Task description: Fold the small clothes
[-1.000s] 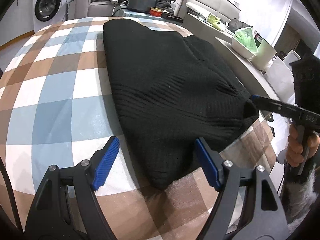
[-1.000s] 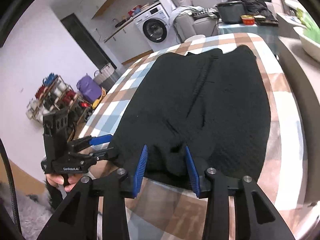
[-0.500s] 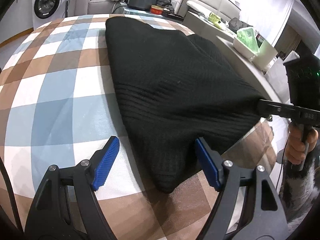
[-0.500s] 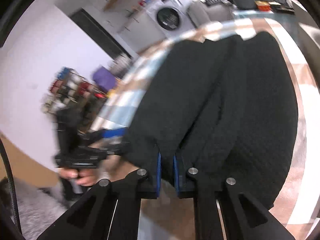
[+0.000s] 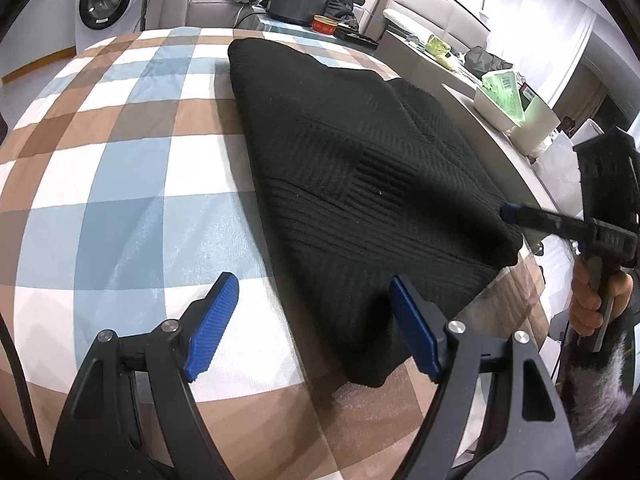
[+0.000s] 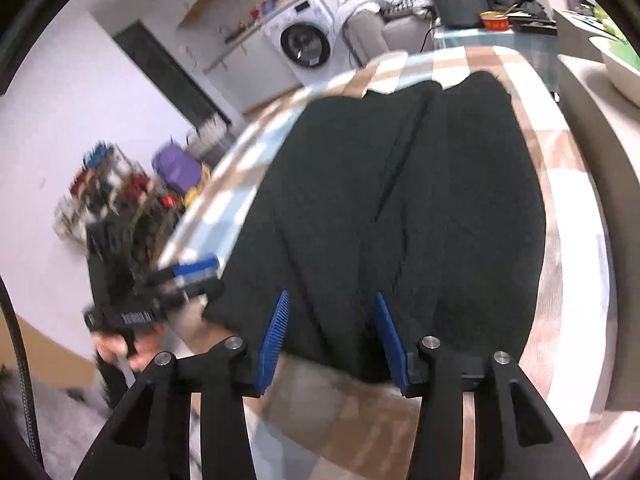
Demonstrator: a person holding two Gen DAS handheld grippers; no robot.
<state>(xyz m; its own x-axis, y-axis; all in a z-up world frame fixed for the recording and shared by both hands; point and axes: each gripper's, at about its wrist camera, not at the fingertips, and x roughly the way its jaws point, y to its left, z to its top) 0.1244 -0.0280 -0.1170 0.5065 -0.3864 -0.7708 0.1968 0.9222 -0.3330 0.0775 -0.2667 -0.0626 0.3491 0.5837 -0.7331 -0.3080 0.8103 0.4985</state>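
While a black knitted garment (image 5: 360, 184) lies spread flat on a counter covered with a blue, brown and white checked cloth (image 5: 120, 184), the left tongs (image 5: 312, 320) hover wide apart over its near corner, gripping nothing. The right tongs (image 6: 332, 340) are opening at the garment's near hem, blue pads (image 6: 276, 328) parted with the black fabric lying between them, unpressed. A washing machine (image 5: 106, 0) stands beyond the counter.
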